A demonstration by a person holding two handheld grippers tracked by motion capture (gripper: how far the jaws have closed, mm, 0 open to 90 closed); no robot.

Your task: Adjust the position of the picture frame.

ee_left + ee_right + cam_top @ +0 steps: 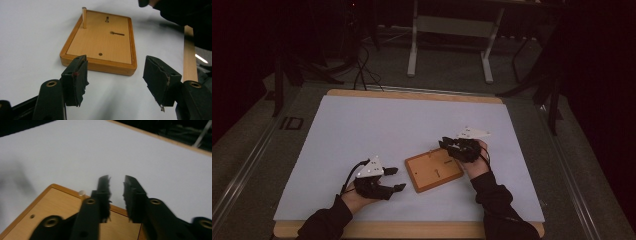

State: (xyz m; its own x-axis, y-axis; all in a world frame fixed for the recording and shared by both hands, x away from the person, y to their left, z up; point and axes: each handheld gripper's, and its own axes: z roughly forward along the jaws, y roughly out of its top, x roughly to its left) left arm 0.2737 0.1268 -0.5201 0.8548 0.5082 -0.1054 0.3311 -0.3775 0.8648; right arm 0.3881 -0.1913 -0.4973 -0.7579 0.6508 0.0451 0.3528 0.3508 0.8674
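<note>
left gripper (397, 179) open | wooden board (433, 170) long axis diagonal, peg (84, 18) upright

Smooth wooden board (100, 47) (satin sheen), matt white table cover (377, 125)

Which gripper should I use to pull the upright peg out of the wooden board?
Right, probably. The right gripper hovers over the wooden board's far corner, beside the peg, its jaws slightly parted. The left gripper is wide open but off the board's near side.
</note>
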